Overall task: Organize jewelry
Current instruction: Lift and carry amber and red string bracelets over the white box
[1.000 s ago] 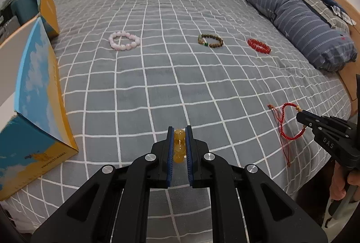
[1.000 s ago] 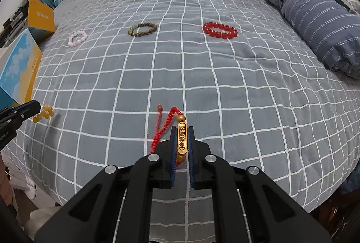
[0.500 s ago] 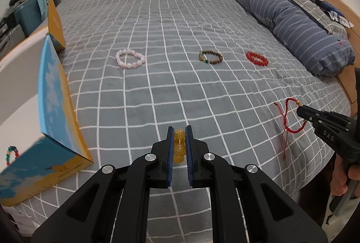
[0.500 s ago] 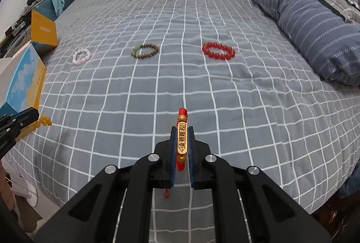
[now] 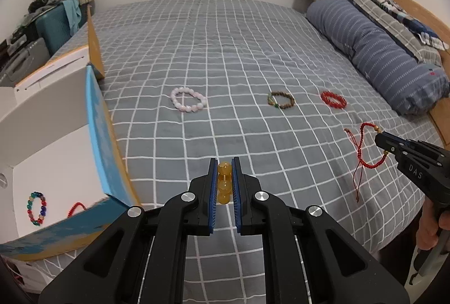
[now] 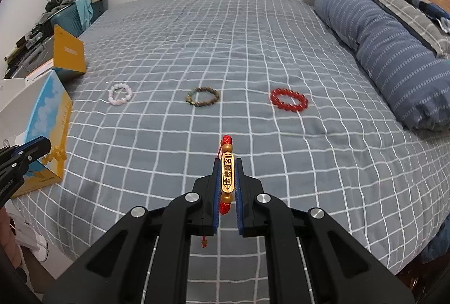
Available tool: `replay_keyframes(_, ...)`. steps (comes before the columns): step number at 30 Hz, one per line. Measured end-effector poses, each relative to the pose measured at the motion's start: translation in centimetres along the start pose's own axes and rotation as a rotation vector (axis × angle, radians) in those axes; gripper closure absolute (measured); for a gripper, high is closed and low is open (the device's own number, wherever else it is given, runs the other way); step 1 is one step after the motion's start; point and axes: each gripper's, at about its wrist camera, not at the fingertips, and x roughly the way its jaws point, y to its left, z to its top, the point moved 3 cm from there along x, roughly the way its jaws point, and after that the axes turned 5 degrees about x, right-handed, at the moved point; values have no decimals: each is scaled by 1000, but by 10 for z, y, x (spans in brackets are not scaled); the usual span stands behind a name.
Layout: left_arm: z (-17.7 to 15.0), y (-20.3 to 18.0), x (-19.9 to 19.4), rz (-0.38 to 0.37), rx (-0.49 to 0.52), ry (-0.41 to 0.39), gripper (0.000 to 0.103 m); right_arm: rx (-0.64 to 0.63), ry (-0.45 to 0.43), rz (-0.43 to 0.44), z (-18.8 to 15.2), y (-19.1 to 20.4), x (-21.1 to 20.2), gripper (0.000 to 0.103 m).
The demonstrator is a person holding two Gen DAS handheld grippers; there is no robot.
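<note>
My left gripper (image 5: pixel 224 163) is shut on a yellow bead bracelet (image 5: pixel 224 182), held above the near edge of the bed. My right gripper (image 6: pixel 227 162) is shut on a red cord bracelet with a gold tag (image 6: pixel 227 172); the same cord bracelet (image 5: pixel 365 146) hangs from the right gripper (image 5: pixel 378 137) in the left wrist view. The left gripper (image 6: pixel 46 145) with the yellow beads (image 6: pixel 54 154) shows at the left of the right wrist view. On the bedspread lie a pink bead bracelet (image 5: pixel 188 99), a brown bead bracelet (image 5: pixel 281 100) and a red bead bracelet (image 5: pixel 333 99).
An open white box with blue and yellow sides (image 5: pixel 56 152) stands at the bed's left edge; a multicoloured bracelet (image 5: pixel 36 208) and a bit of red cord (image 5: pixel 75 207) lie in it. A striped blue pillow (image 5: pixel 379 56) lies along the right. A hand (image 5: pixel 430 225) holds the right gripper's handle.
Both grippers have risen with their bracelets. The red cord bracelet has come off the bedspread and hangs free. The inside of the white box has come into view.
</note>
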Motion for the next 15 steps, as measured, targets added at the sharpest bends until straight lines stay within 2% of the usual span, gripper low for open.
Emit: replay_keyframes(15,25,21,-37,83,-15,-58,94,-73,-53,74,37,57,-15,95)
